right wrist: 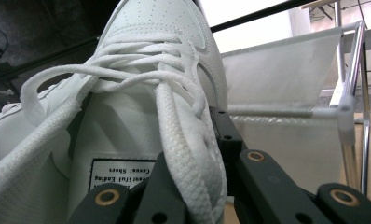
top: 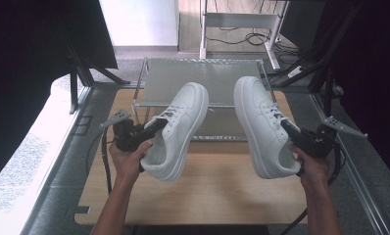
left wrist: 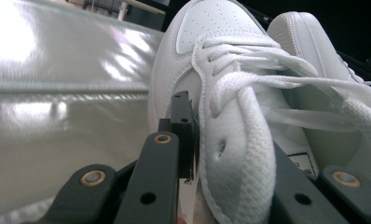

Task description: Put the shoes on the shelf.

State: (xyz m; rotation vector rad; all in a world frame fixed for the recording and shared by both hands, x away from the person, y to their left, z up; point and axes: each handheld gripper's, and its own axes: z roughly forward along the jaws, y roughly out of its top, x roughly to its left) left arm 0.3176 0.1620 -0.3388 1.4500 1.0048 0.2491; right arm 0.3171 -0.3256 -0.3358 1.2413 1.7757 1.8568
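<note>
Clamping the collar edge of the left white shoe [top: 179, 128], the left gripper [top: 153, 128] is holding it off the wooden table [top: 207, 188], toe pointing away toward the shoe rack [top: 203, 78]. Gripping the right white shoe [top: 261, 122] the same way, the right gripper [top: 290, 129] is pinching its laced side, lifted clear. Both shoes are hanging apart, just before the rack's mesh shelf.

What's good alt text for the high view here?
A person holds two white sneakers above a wooden table, one in each gripper: the left gripper clamps the left sneaker, the right gripper the right sneaker. A low rack with metal rails stands beyond them.
</note>
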